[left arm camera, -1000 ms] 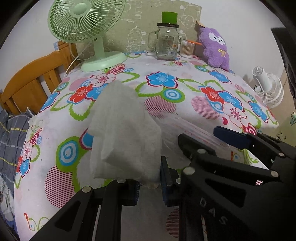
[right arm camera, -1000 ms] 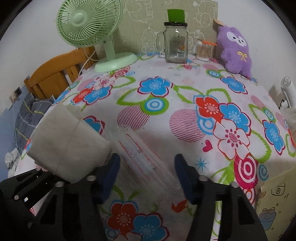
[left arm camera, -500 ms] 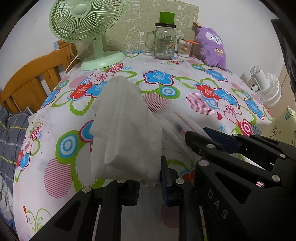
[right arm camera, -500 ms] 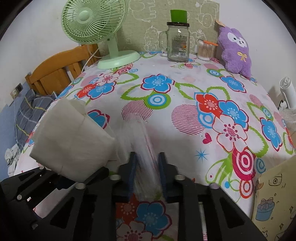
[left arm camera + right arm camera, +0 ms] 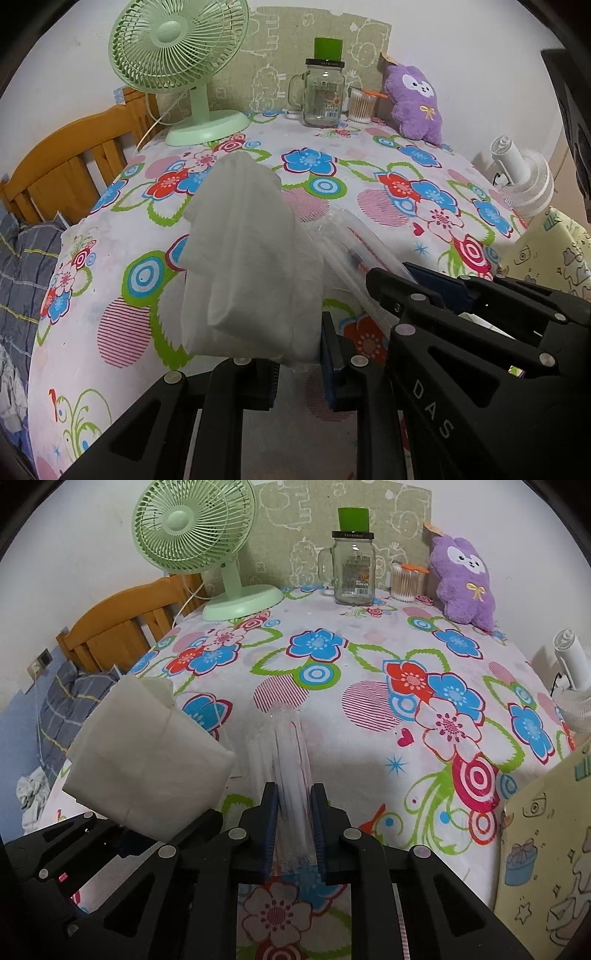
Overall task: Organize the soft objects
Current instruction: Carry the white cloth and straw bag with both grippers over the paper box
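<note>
Legibly, "DAS" marks the right gripper (image 5: 421, 280), clamped on clear plastic (image 5: 291, 760); left gripper (image 5: 297, 373) pinches white cloth (image 5: 251, 266).

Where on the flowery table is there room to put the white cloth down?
The whole middle of the table is bare. It is crowded only along the back: green fan, glass jar, cotton swab cup, purple plush.

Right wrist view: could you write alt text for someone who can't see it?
The right gripper pinches a clear plastic bag over a floral tablecloth; left of it, the left gripper holds a folded white cloth. A green fan, glass jar and purple plush stand at the back.
</note>
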